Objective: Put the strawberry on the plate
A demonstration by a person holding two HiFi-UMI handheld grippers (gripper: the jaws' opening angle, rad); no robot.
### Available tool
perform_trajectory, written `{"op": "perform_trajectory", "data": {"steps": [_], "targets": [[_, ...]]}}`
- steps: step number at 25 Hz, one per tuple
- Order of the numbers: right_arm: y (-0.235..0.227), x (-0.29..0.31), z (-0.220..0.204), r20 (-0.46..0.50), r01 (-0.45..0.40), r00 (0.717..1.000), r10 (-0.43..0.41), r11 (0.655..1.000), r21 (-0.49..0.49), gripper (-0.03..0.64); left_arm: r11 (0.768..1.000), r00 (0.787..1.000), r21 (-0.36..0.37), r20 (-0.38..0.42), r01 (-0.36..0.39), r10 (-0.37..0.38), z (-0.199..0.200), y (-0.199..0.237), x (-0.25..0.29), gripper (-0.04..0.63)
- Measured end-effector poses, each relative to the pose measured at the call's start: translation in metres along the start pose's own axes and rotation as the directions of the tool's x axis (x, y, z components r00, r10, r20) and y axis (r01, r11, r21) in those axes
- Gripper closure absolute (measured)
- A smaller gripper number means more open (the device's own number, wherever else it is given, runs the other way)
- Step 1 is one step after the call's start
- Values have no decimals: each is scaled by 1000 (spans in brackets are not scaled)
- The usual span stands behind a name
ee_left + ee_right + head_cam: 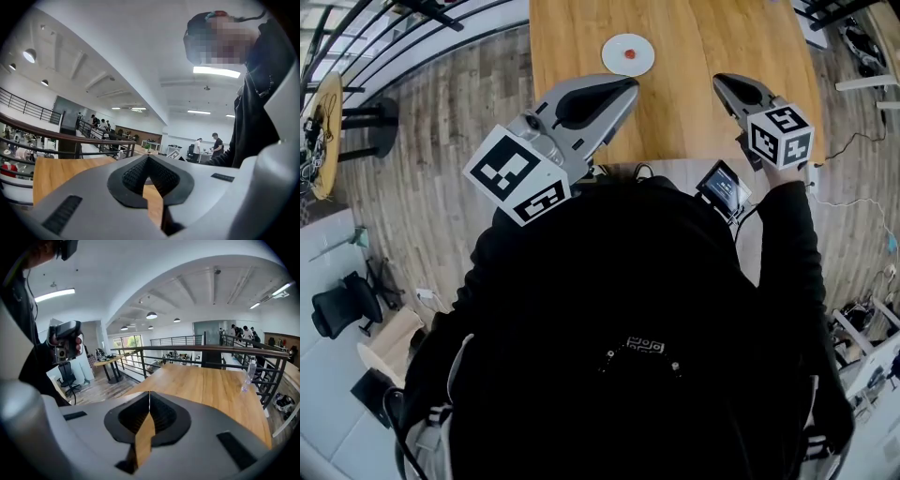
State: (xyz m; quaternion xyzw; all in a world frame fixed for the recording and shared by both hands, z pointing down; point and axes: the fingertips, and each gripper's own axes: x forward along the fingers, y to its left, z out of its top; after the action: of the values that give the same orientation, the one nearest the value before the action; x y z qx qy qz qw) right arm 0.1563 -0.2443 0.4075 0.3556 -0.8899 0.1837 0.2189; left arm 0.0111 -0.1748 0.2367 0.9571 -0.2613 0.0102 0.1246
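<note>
Jaws of the left gripper (628,86) are clenched together on nothing over the wooden table's (703,37) near edge; the right gripper (720,82) is likewise pinched closed and empty. Farther along, the strawberry (629,54) lies on the white plate (614,45), well apart from both.

head view: overhead, steeply down | gripper views: close along jaws | shared: table (694,94)

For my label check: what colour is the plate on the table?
White, a plain round plate; best seen in the head view.
</note>
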Motion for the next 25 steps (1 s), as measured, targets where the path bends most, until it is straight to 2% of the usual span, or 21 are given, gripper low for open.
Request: {"op": "perform_trajectory", "data": {"steps": [7,14,17,21,25], "targets": [[40,-51,53,195,-74,978,74,997,-8,597,998,999,38,13,43,-44,5,-13,19,597],[85,-117,101,396,-155,905,153,988,-28,598,994,997,88,35,71,-74,14,-36,32,597],[100,-135,108,436,-195,881,182,981,-15,598,992,996,94,40,79,-84,11,-47,33,597],[117,-137,123,441,-206,876,197,978,-29,598,993,996,93,49,65,-70,16,-45,28,597],[118,-141,118,448,-225,867,217,974,-34,598,994,997,96,52,50,-56,11,-50,34,597]]}}
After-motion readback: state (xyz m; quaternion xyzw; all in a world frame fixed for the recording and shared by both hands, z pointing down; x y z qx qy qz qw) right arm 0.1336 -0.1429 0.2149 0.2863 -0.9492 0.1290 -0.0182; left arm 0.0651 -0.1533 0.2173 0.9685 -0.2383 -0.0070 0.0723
